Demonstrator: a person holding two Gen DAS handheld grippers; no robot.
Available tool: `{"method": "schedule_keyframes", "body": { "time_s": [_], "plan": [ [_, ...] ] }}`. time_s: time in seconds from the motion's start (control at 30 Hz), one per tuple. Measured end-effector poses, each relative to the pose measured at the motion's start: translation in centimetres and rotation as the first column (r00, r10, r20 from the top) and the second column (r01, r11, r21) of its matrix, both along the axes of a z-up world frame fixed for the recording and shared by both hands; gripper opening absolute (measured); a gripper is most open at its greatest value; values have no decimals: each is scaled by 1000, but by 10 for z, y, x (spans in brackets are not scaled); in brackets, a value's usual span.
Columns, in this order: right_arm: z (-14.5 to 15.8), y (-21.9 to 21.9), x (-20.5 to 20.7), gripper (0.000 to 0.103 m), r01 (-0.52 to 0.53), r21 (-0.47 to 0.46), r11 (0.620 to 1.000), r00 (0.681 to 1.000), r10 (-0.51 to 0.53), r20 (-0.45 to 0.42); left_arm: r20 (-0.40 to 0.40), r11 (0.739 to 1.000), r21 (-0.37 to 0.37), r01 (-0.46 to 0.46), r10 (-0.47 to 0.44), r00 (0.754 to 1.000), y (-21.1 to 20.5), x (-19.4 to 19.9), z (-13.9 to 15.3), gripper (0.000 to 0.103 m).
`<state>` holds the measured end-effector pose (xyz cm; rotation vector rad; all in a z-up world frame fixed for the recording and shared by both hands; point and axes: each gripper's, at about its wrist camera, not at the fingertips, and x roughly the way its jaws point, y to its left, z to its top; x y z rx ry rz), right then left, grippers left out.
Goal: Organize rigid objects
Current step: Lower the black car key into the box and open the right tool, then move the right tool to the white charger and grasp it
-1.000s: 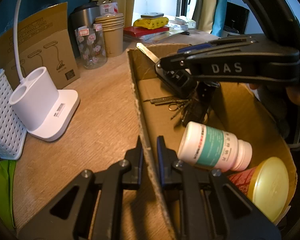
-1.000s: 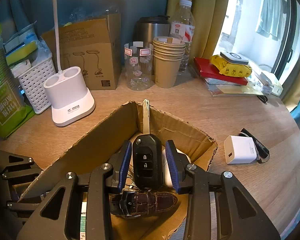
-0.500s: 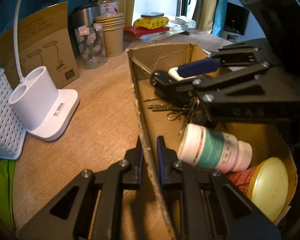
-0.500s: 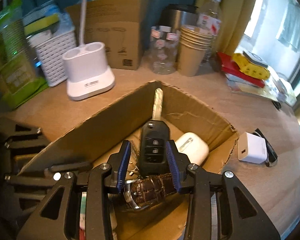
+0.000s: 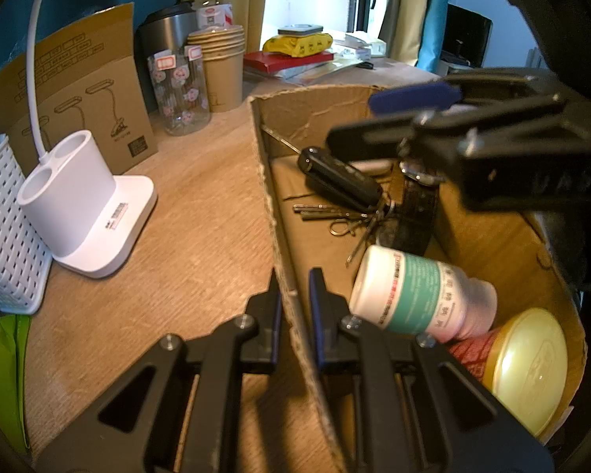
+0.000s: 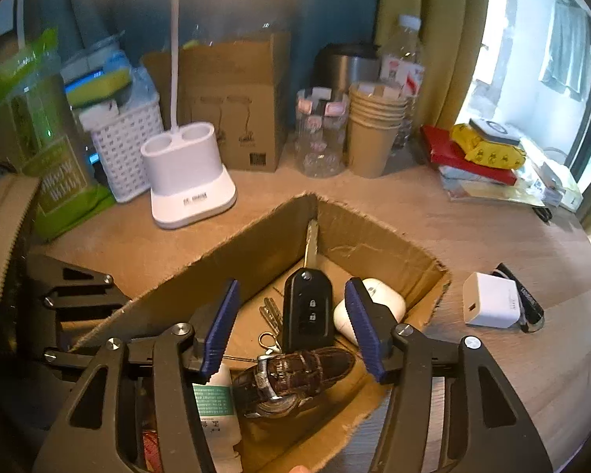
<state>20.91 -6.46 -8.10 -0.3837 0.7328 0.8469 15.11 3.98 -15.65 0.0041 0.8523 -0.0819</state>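
Right claw point(image 6: 293, 329) is opening over the cardboard box point(image 6: 252, 244), its blue pads clear of the black flip car key point(image 6: 307, 307), which lies on the box floor with its blade pointing at the far corner, beside the white earbud case point(image 6: 378, 303) and brown leather watch point(image 6: 295, 374). Left claw point(image 5: 295, 299) is clamped tight on the box's near wall. The pill bottle point(image 5: 417, 295) and yellow-lidded jar point(image 5: 528, 366) lie at the near end.
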Motion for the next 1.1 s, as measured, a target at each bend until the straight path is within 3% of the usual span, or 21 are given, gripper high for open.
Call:
{"method": "schedule_keyframes", "body": {
  "time_s": [0.53,0.87,1.1],
  "plan": [
    [39,-70,22,66,209,163,964,974,-221,58,0,1000,0,0,0,1000,0,0,0,13],
    [37,-115,49,71,384,204,900,908,-409,92,0,1000,0,0,0,1000,0,0,0,13],
    [23,-133,69,71,454,206,867,873,-479,92,0,1000,0,0,0,1000,0,0,0,13]
  ]
}}
